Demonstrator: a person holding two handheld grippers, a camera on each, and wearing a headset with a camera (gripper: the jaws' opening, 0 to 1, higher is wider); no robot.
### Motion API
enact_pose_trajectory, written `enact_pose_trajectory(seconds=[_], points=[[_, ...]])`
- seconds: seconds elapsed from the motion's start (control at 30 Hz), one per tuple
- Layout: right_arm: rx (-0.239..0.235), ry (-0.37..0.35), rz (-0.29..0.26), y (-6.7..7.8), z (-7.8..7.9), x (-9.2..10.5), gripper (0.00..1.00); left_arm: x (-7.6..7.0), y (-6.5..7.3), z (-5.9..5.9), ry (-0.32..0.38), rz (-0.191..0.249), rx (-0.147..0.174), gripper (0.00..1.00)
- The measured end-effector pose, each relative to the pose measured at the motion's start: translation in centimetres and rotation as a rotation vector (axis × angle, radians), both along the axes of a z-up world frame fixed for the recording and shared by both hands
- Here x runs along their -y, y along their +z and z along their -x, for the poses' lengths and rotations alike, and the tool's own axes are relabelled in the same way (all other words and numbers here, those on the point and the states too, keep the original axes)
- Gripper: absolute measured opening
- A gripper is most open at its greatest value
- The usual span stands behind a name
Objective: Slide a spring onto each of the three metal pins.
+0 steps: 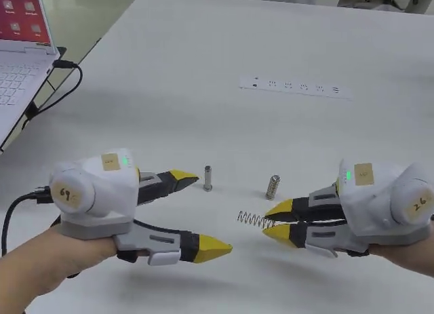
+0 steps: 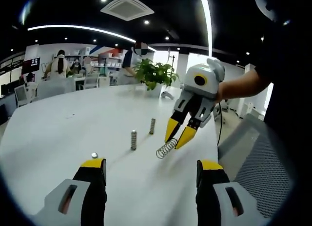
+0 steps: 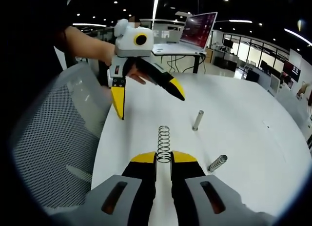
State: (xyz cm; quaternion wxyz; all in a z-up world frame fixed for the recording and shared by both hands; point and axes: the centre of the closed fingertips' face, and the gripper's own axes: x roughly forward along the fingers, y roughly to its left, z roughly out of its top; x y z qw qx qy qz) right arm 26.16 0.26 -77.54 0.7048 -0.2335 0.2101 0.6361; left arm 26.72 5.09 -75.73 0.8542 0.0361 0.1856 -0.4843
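My right gripper is shut on one end of a loose spring, which sticks out level towards the left, just above the white table. The same spring stands between the right gripper's yellow tips. A bare metal pin stands upright beyond it, close to the far jaw of my open left gripper. Another pin carries a spring. In the left gripper view, the left gripper holds nothing, and two spring-covered pins stand past the bare pin.
A white power strip lies further back on the table. An open laptop and its black cable sit at the far left edge. A mesh chair stands by the table's near side. People and a plant are far behind.
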Motion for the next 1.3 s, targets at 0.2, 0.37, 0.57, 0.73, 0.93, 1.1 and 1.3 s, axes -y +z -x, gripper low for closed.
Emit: enact_pose_trajectory(seconds=[0.2,0.37,0.57,0.73,0.93,1.1,1.3], points=[[0.003,0.024,0.001,0.2,0.2,0.2,0.08,1.6,0.0,0.5,-0.065,0.001,0.002,0.53],[-0.004,0.040,-0.005,0.4,0.5,0.1,0.08,2.2,0.3,0.7,-0.088,0.008,0.009,0.45],[0.008,0.084,-0.018,0.9,1.0,-0.2,0.08,2.7,0.3,0.7,-0.113,0.006,0.009,0.37],[0.010,0.110,-0.036,1.5,1.1,-0.5,0.08,3.3,0.4,0.6,-0.132,0.006,0.013,0.32],[0.014,0.133,-0.038,1.8,1.2,-0.2,0.08,3.7,0.6,0.9,-0.155,0.015,0.014,0.22],[0.008,0.137,-0.048,2.1,1.2,0.0,0.08,4.0,0.6,1.0,-0.177,0.010,0.012,0.16],[0.004,0.141,-0.050,2.2,1.3,0.1,0.08,4.2,0.7,1.1,-0.185,0.016,0.011,0.08]])
